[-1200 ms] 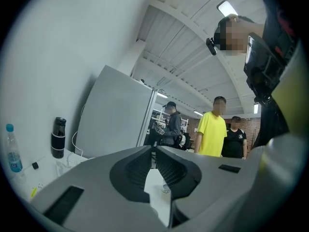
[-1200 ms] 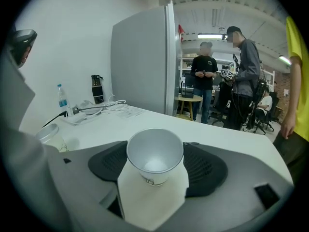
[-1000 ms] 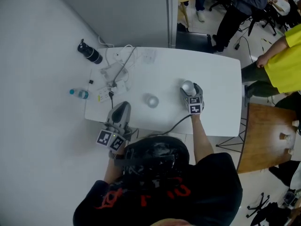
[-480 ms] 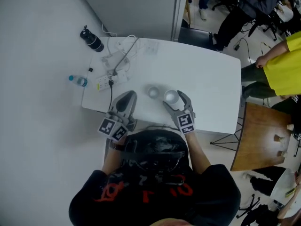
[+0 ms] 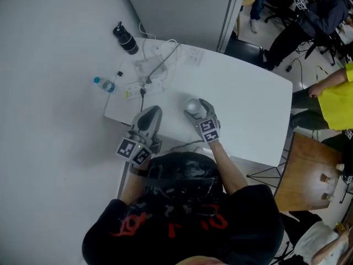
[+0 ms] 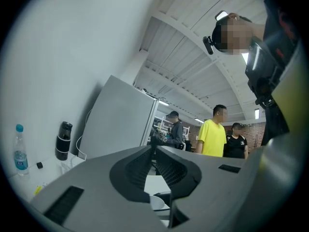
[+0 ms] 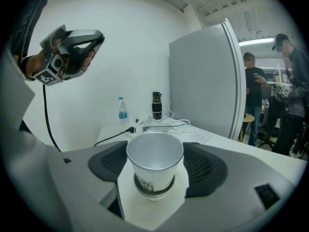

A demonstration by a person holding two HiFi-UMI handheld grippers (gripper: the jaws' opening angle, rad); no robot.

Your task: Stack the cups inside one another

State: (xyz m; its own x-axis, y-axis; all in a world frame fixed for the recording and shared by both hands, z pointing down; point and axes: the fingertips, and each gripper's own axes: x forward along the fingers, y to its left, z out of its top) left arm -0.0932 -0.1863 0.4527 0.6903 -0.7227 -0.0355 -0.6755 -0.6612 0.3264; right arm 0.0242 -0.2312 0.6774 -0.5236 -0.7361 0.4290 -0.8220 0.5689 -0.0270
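The paper cup (image 7: 154, 164) sits square between the jaws of the right gripper (image 5: 196, 110), open mouth up, both pads pressed to its sides. That is a firm hold. A darker ring circles its lower part, which looks like the rim of a second cup under it. How deep it sits there cannot be told. From the head view only one cup outline shows, near the front of the white table (image 5: 248, 109), a little left of the middle.

Over to the left gripper (image 5: 153, 112): it hangs at the table's near left edge, just beside the right one, pointing level. Its jaws are drawn together at the tips and nothing is between them. Through the narrow gap a sliver of white cup rim shows.

At the far left corner of the table lie a power strip (image 5: 135, 91) and a tangle of white cables. A black bottle (image 5: 126, 39) stands behind them by the wall and a small water bottle (image 5: 103, 84) stands at the left edge. A grey partition (image 5: 182, 10) rises behind the table, and several people stand or sit beyond it on the right.
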